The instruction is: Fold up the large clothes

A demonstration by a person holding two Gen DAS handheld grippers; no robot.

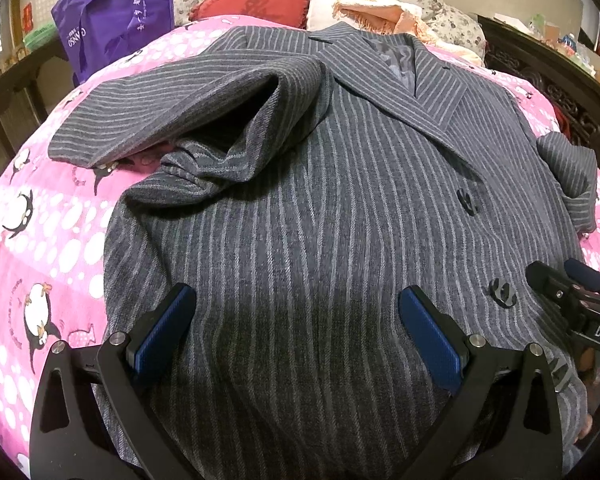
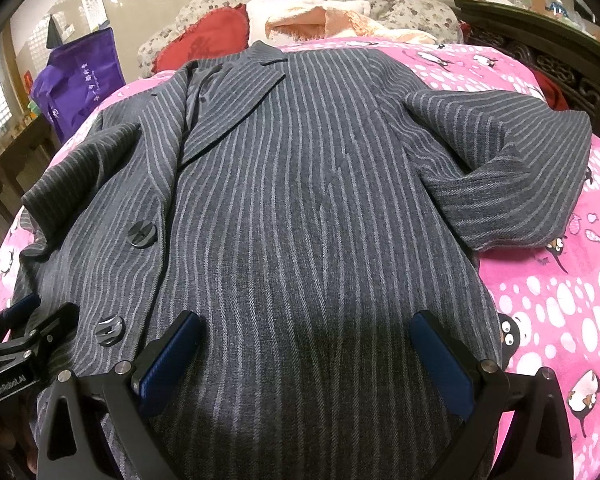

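Both of my grippers, left gripper [image 1: 298,330] and right gripper [image 2: 306,354], hang wide apart and empty over the near hem of the striped coat [image 2: 300,200] spread on the pink bedspread [image 2: 548,300], so I judge folding barely begun: next, pinch that hem.

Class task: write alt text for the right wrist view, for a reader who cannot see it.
A grey pinstriped coat lies front-up on a pink penguin-print bedspread, sleeves bent inward. The open right gripper hovers over its hem, the left gripper at the picture's left edge.
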